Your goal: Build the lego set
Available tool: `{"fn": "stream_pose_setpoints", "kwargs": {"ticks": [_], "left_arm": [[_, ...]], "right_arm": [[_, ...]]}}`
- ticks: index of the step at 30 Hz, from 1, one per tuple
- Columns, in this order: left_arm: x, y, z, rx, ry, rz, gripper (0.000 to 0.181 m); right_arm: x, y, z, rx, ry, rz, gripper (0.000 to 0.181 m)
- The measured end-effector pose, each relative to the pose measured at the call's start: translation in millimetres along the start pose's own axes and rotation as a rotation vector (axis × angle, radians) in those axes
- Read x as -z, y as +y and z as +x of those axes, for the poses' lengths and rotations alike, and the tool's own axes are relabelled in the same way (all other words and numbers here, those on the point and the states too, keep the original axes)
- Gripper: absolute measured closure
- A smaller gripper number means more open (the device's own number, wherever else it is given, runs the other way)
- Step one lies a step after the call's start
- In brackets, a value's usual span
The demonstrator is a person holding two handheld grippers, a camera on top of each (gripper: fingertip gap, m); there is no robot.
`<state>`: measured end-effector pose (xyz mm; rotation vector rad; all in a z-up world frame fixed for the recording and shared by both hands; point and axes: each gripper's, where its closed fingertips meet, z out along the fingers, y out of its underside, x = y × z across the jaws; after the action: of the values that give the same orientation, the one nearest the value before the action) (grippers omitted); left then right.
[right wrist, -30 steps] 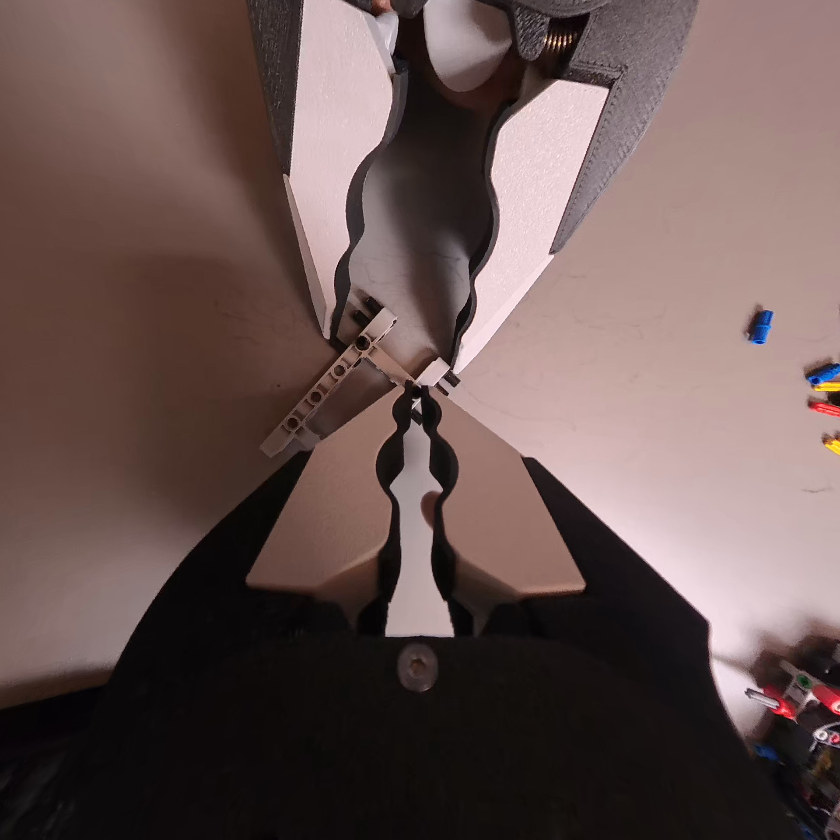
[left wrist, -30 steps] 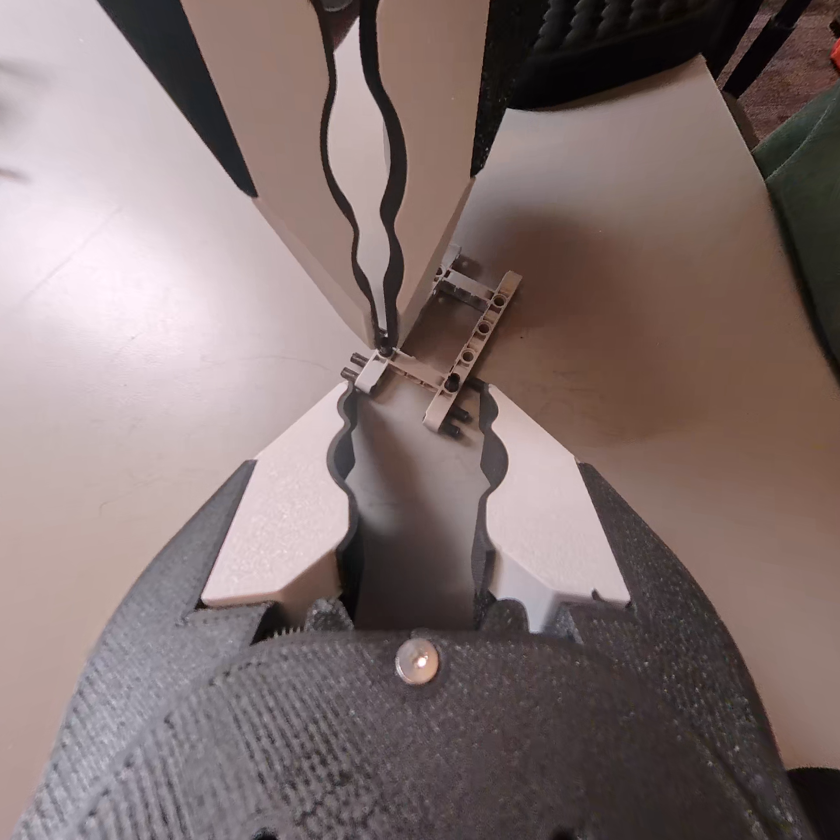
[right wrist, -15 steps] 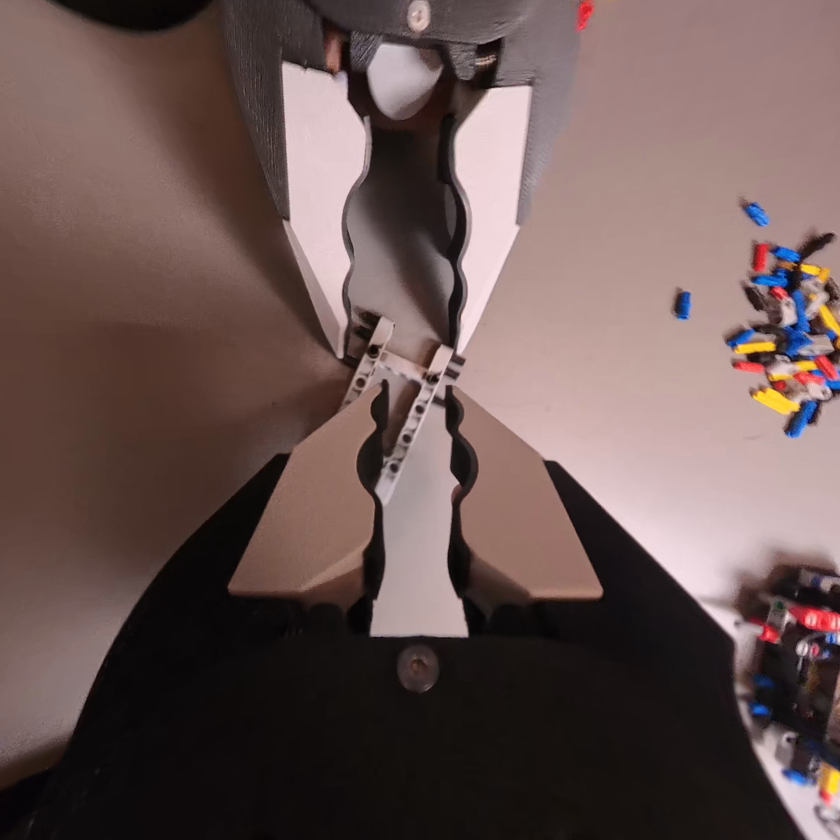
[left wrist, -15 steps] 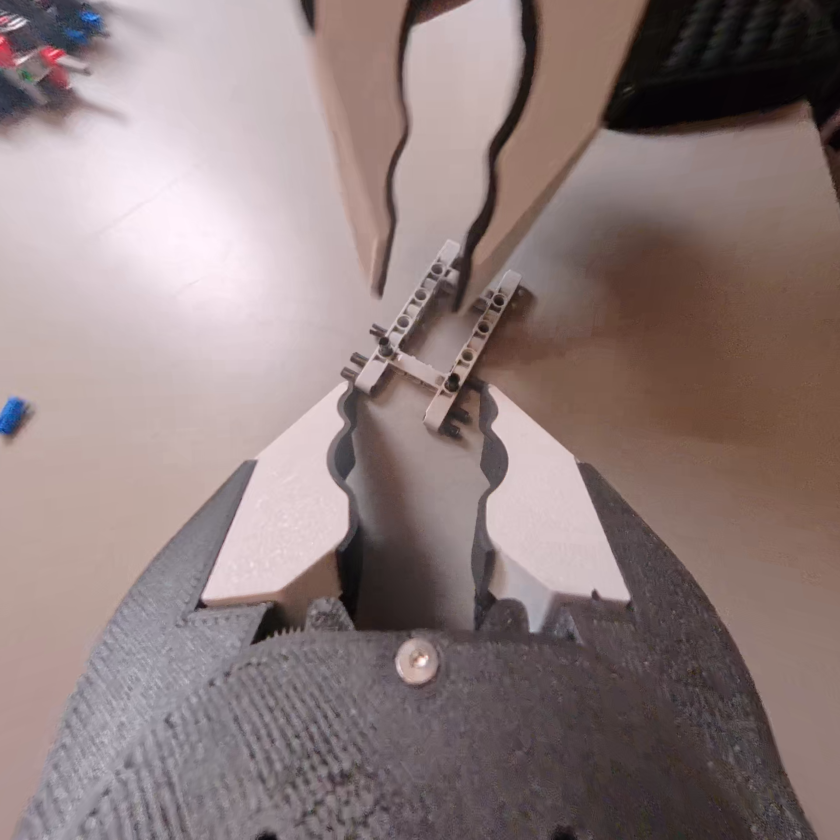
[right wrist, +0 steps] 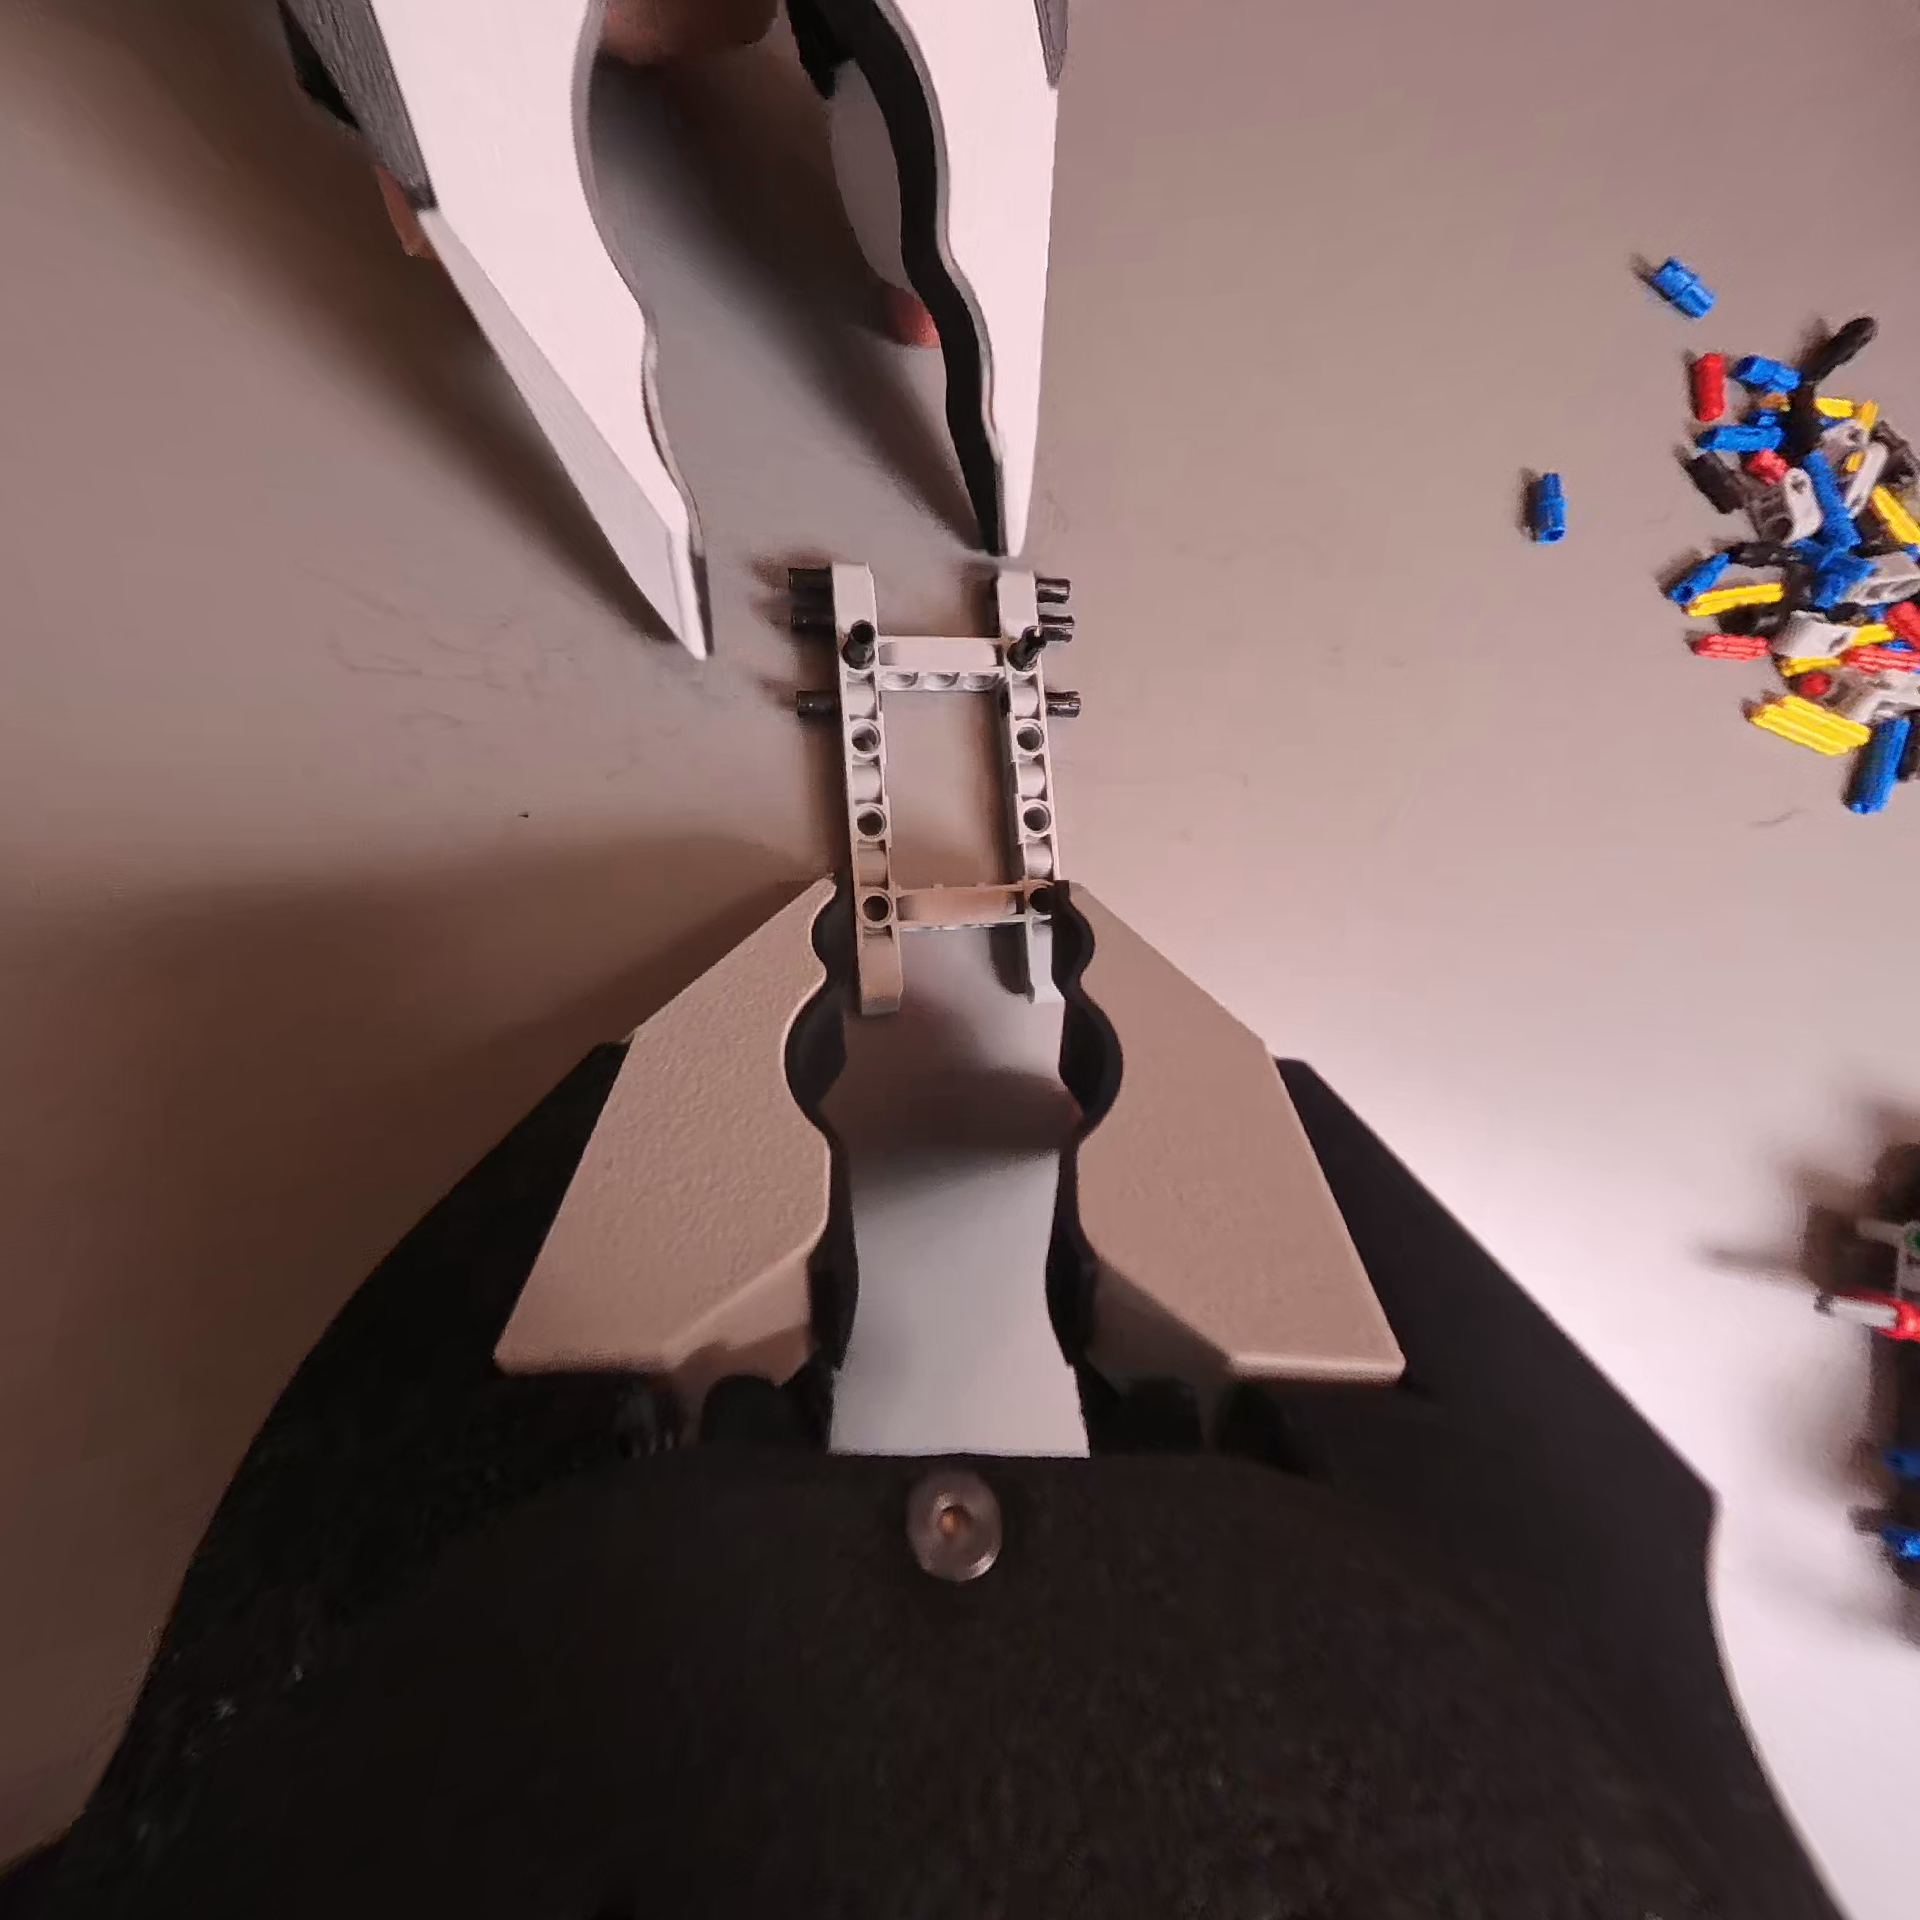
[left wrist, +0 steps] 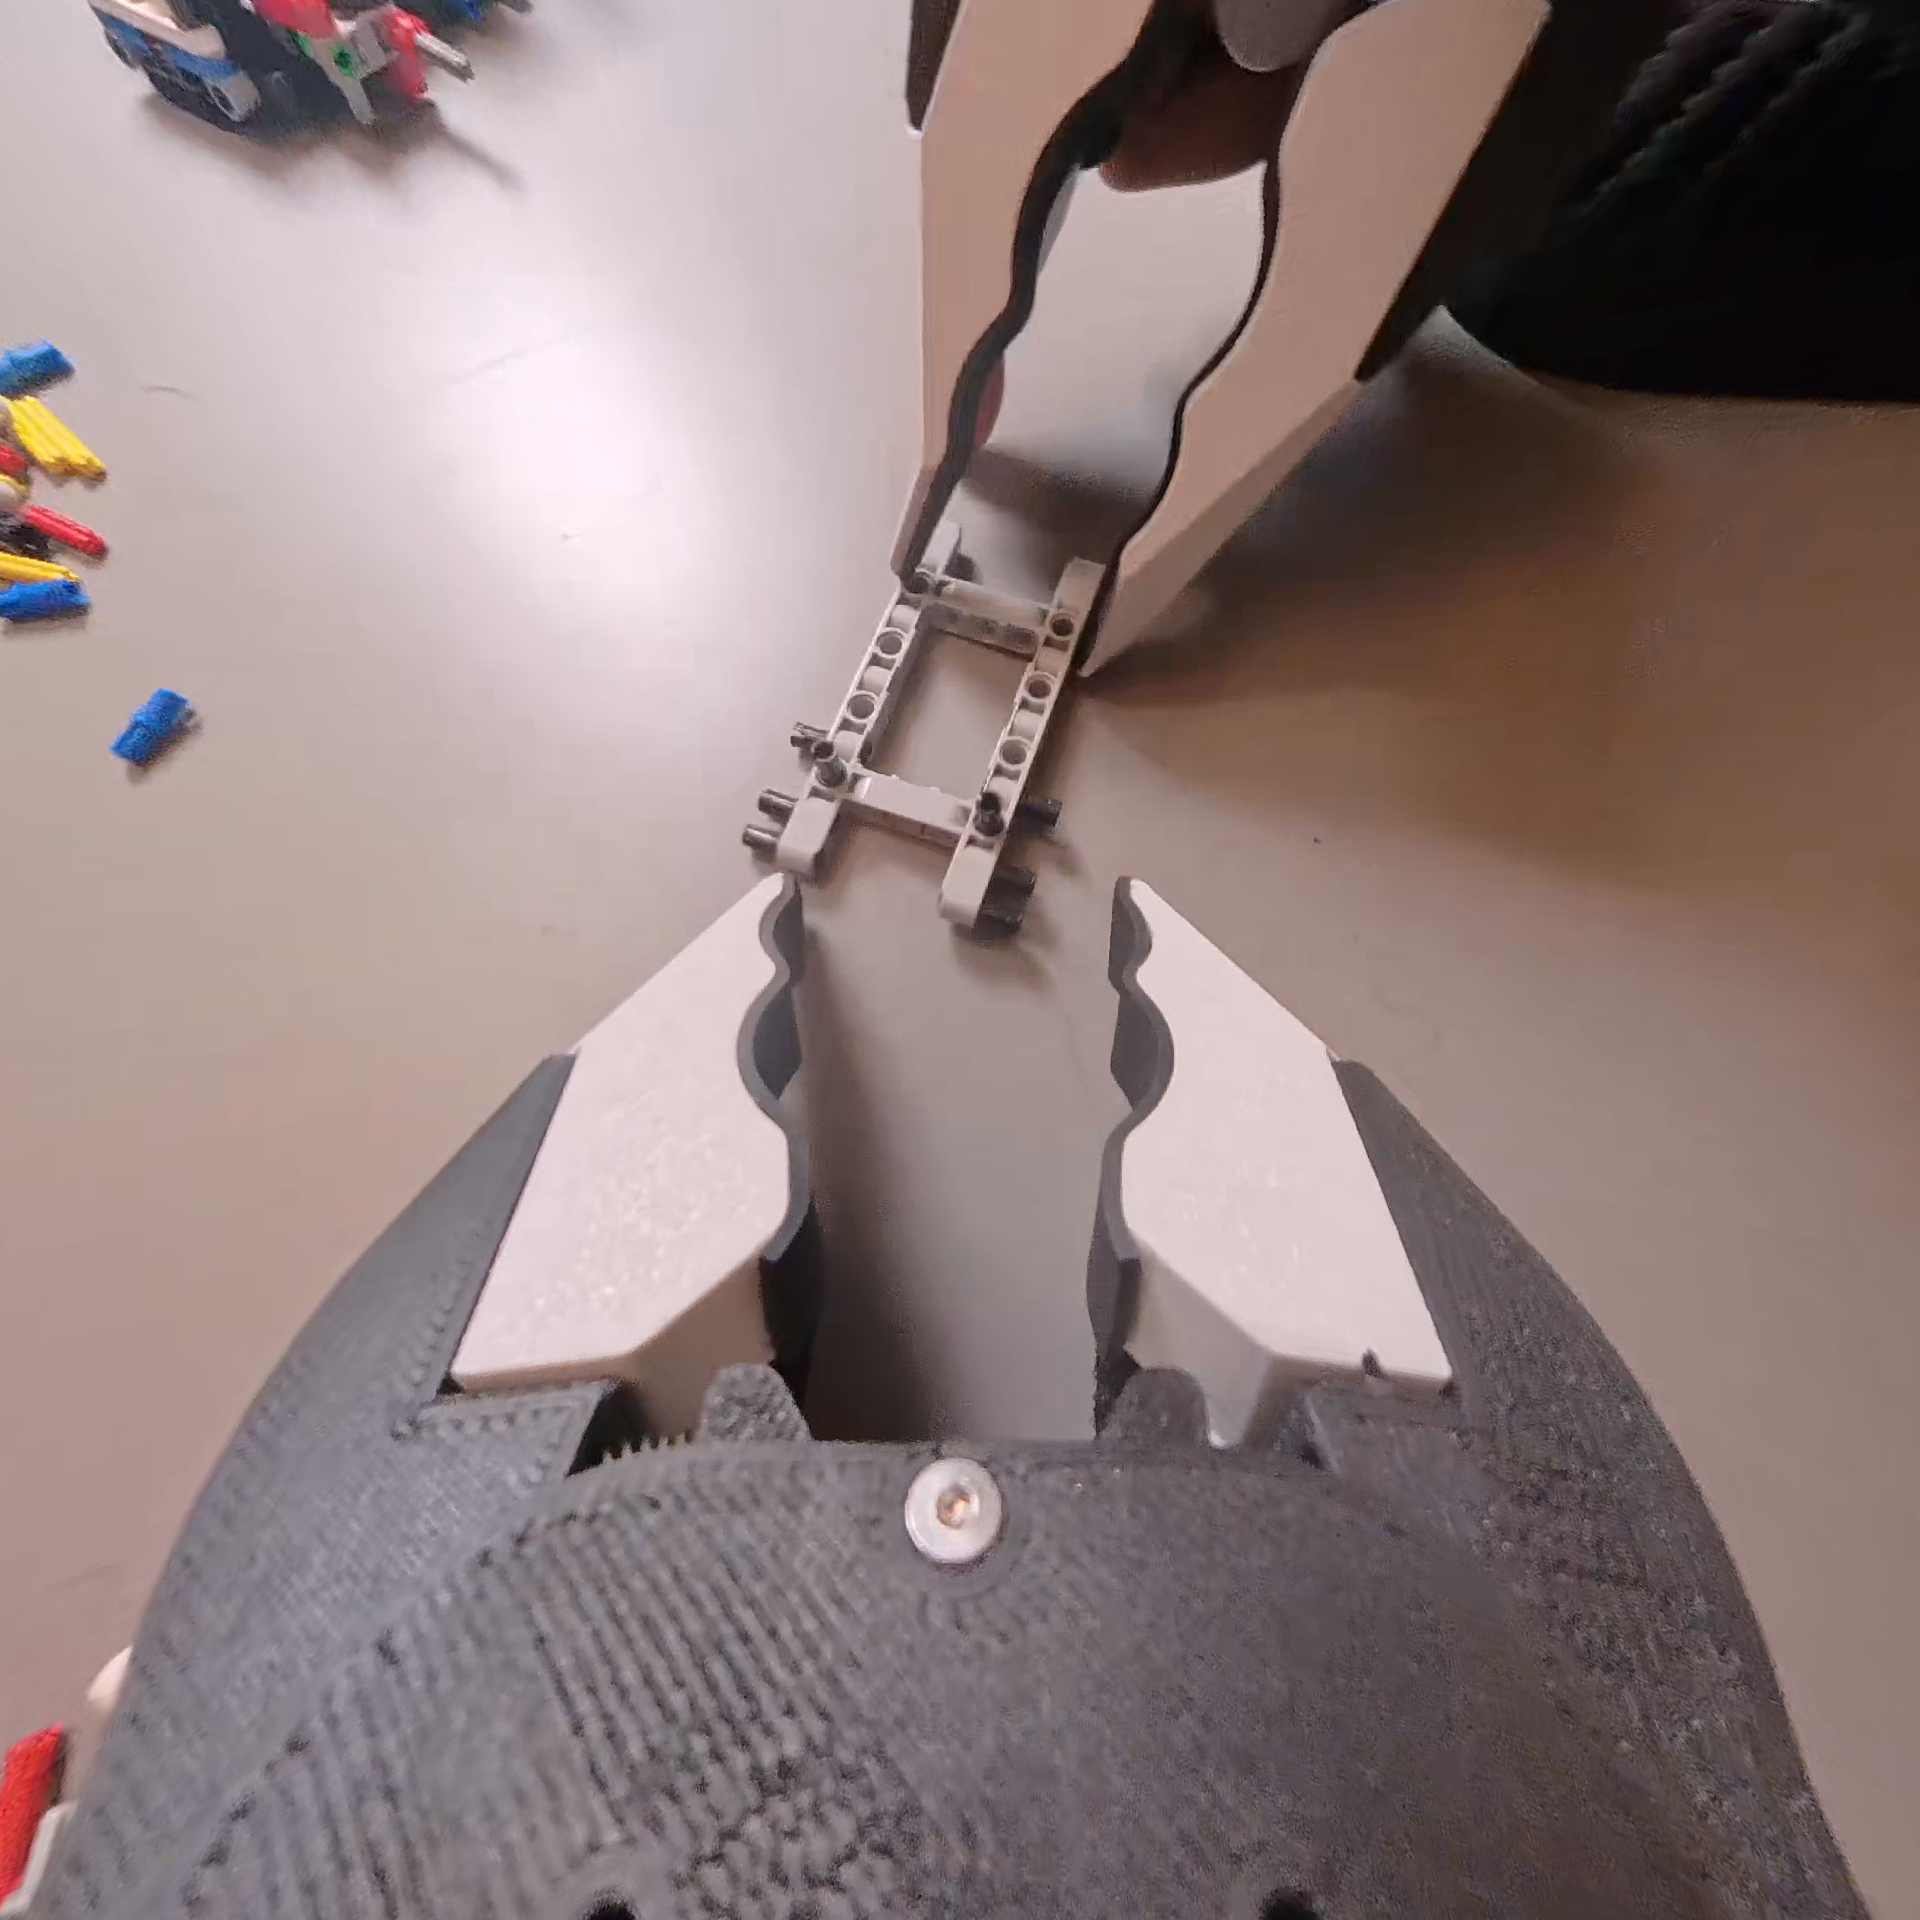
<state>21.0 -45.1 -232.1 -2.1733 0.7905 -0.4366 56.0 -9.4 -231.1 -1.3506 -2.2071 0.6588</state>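
A light grey ladder-shaped lego frame (left wrist: 935,727) with black pins lies flat on the beige table (left wrist: 520,935), lengthwise between my two grippers. It also shows in the right wrist view (right wrist: 951,790). My left gripper (left wrist: 956,899) is open and empty, with the frame's pinned end just ahead of its tips. My right gripper (right wrist: 948,899) is open, its jaws straddling the frame's other end. Its right pad sits against one beam, with a thin gap on the left. The right gripper also shows in the left wrist view (left wrist: 1008,608), and the left gripper in the right wrist view (right wrist: 847,597).
A pile of loose red, blue, yellow and grey pieces (right wrist: 1808,582) lies to the right gripper's right, and shows in the left wrist view (left wrist: 42,499). A single blue pin (right wrist: 1546,506) lies near it. A partly built model (left wrist: 291,52) stands beyond. My right fingertips sit around 6 cm from my left ones. The single blue pin (right wrist: 1546,506) is about 12 cm from my left fingertips. It turns up in the left wrist view (left wrist: 145,730) as well.
My right gripper was shut at the frame's corner. It has opened and now straddles one end. The frame has turned to lie straight between the grippers. My left gripper has opened wider and drawn back.
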Motion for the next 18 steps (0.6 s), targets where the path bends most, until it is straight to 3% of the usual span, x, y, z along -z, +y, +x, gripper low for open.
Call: {"fn": "stream_pose_setpoints", "kwargs": {"ticks": [4, 10, 18], "left_arm": [[10.0, -0.7, -8.3, -0.058, 0.0, 0.048, 0.122], [7.2, 2.3, -16.1, -0.098, 0.03, 0.033, 0.121], [6.7, 6.9, -16.0, -0.134, 0.015, 0.01, 0.142]], "right_arm": [[-2.0, -4.1, 11.2, 0.06, -0.018, 0.012, 0.16], [-7.7, -10.4, 17.6, 0.072, 0.014, 0.064, 0.153], [4.0, -15.6, 29.0, -0.016, 0.052, 0.202, 0.144]]}}
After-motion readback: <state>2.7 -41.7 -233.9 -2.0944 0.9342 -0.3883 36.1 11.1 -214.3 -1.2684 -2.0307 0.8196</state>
